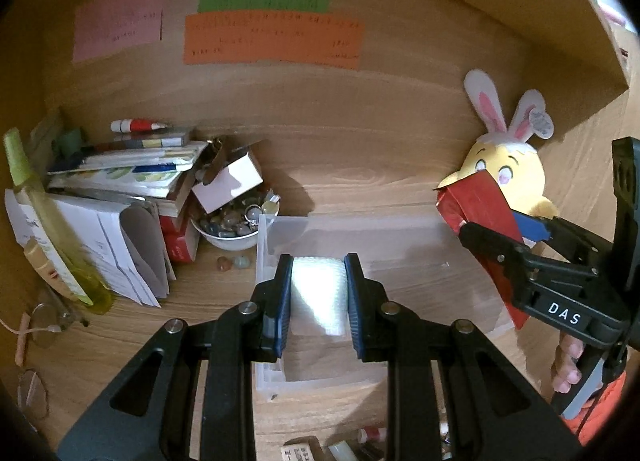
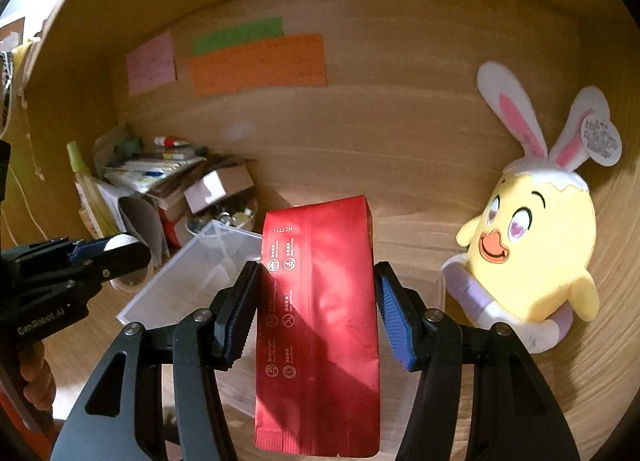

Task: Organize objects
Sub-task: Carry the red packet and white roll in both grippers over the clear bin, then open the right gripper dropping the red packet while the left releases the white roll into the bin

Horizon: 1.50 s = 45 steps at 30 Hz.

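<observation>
My left gripper [image 1: 318, 293] is shut on a small white ribbed roll [image 1: 318, 293], held over a clear plastic bin [image 1: 400, 245] on the wooden desk. In the right wrist view that gripper [image 2: 116, 247] enters from the left with the white roll [image 2: 118, 241] between its fingers. My right gripper [image 2: 316, 301] is shut on a tall red foil pouch [image 2: 320, 321], held upright just right of the clear bin [image 2: 188, 277]. The left wrist view shows the right gripper [image 1: 504, 237] and red pouch [image 1: 480, 201] at the right, in front of the plush.
A yellow chick plush with bunny ears [image 2: 536, 245] leans against the back panel at right. At left are stacked books and papers [image 1: 132, 173], a bowl of glass pebbles [image 1: 232, 221], a small cardboard box [image 1: 228, 181] and a yellow-green bottle [image 1: 48, 221]. Coloured notes [image 1: 272, 39] hang on the panel.
</observation>
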{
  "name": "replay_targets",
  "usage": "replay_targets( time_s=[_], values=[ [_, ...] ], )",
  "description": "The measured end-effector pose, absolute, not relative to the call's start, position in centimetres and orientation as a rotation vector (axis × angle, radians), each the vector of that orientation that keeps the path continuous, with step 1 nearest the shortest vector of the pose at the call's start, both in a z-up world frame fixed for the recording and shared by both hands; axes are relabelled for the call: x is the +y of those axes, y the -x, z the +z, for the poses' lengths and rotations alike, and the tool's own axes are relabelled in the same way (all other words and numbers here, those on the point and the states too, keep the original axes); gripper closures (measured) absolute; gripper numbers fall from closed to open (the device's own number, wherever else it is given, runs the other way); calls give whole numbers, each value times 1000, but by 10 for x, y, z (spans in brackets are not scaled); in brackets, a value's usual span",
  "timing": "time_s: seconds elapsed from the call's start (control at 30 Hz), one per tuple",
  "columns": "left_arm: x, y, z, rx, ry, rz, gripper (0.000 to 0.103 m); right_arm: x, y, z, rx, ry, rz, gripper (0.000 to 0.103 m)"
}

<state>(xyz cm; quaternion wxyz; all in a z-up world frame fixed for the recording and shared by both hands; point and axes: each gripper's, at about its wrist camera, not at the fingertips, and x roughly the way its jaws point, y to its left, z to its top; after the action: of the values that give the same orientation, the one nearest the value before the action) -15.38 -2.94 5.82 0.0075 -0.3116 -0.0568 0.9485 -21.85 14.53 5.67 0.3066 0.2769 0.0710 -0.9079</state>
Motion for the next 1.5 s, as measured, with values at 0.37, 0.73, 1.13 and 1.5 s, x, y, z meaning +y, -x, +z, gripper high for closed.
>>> replay_targets(
  time_s=[0.37, 0.73, 1.13, 1.5],
  values=[
    [-23, 175, 33, -150, 1052, 2930, 79, 141, 238, 31, 218, -824, -2418, 49],
    [-13, 185, 13, -110, 1129, 2866, 79, 130, 247, 11, 287, -898, -2405, 49],
    [-14, 191, 3, -96, 1179, 2828, 79, 117, 246, -5, 352, -977, -2334, 49],
    [-18, 184, 10, -98, 1145, 2846, 52, 113, 242, -9, 397, -997, -2307, 40]
  ],
)
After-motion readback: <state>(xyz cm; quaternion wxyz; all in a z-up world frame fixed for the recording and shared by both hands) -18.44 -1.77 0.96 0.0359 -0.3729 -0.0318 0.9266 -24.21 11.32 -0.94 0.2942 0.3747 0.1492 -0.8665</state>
